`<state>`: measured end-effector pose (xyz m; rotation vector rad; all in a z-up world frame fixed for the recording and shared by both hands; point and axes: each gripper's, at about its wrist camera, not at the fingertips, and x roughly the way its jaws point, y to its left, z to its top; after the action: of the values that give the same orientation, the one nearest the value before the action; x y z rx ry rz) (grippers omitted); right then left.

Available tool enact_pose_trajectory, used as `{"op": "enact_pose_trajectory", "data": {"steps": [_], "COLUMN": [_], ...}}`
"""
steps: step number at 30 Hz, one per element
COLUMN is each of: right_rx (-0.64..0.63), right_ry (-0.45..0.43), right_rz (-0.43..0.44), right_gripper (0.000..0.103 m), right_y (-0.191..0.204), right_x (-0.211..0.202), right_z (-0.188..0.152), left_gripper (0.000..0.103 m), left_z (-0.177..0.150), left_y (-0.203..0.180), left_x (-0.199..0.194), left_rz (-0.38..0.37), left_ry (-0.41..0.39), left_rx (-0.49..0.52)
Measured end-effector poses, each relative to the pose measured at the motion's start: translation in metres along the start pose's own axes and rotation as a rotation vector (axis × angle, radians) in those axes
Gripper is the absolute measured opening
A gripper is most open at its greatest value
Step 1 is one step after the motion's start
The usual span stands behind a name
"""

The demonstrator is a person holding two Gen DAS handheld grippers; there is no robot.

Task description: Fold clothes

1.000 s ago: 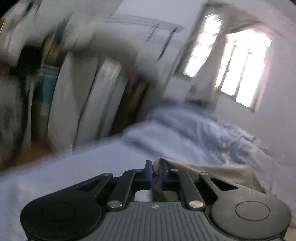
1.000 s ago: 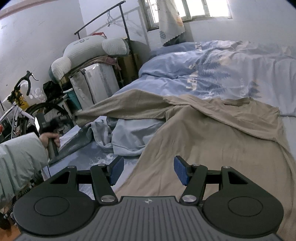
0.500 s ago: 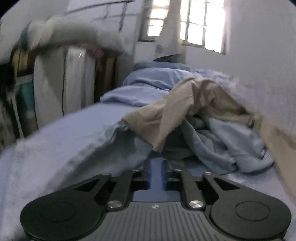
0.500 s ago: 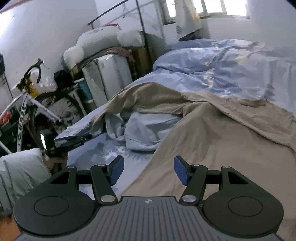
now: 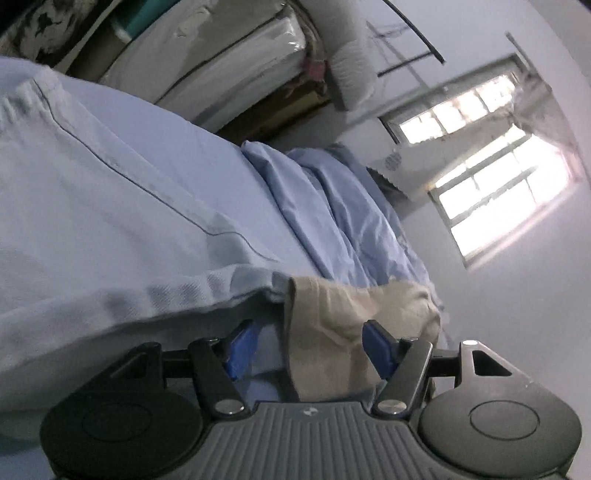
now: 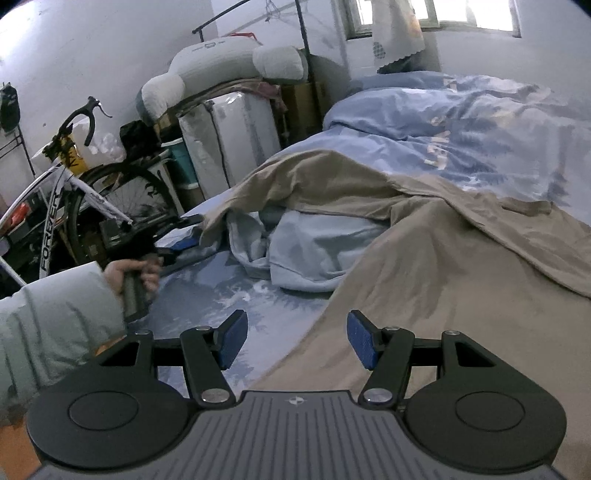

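Now, beige garment [image 5: 332,325] loose between left claw's [image 5: 310,345] just-opened jaws.

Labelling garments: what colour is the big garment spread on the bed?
Tan garment, plain, no pattern; right wrist view shows it best.

grippers: 2, the left gripper [image 5: 308,349] and the right gripper [image 6: 293,341]
tan garments: 1, a tan shirt [image 6: 424,266]
light blue garments: 1, a blue garment [image 6: 310,247]
beds: 1, the bed [image 6: 221,291]
duvets: 1, a blue duvet [image 6: 461,122]
bicycles: 1, a bicycle [image 6: 74,195]
hands: 1, a hand [image 6: 129,271]
windows: 1, a window [image 6: 461,14]
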<state>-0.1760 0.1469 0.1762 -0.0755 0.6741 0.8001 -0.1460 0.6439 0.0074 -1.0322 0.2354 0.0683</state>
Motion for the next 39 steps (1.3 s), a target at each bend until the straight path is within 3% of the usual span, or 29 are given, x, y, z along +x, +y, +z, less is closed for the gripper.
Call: {"op": "enact_pose_trajectory", "data": {"steps": [3, 6, 12, 20, 22, 28, 31, 39], "right_rx": [0.006, 0.006, 0.020, 0.035, 0.038, 0.046, 0.044, 0.040], "right_ry": [-0.002, -0.001, -0.002, 0.001, -0.002, -0.003, 0.001, 0.007], "right_rz": [-0.004, -0.007, -0.006, 0.001, -0.003, -0.016, -0.011, -0.004], "right_gripper": [0.062, 0.062, 0.062, 0.062, 0.062, 0.062, 0.062, 0.062], "right_y": [-0.001, -0.001, -0.006, -0.010, -0.012, -0.015, -0.013, -0.011], "right_x": [-0.001, -0.002, -0.001, -0.002, -0.003, -0.005, -0.004, -0.002], "right_z": [0.001, 0.001, -0.001, -0.007, -0.007, -0.006, -0.007, -0.008], "left_gripper": [0.057, 0.029, 0.021, 0.026, 0.035, 0.037, 0.038, 0.039], "left_z": [0.005, 0.010, 0.016, 0.019, 0.015, -0.010, -0.014, 0.001], "left_y": [0.007, 0.010, -0.002, -0.014, -0.021, -0.052, -0.060, -0.050], "left_x": [0.012, 0.015, -0.004, -0.008, -0.007, -0.008, -0.009, 0.002], "left_rz": [-0.010, -0.010, -0.031, -0.077, -0.074, -0.023, -0.014, 0.096], "left_ry": [-0.048, -0.091, -0.074, -0.049, -0.036, -0.015, -0.044, -0.074], "left_rx": [-0.044, -0.075, -0.024, -0.023, 0.032, 0.296, 0.339, 0.288]}}
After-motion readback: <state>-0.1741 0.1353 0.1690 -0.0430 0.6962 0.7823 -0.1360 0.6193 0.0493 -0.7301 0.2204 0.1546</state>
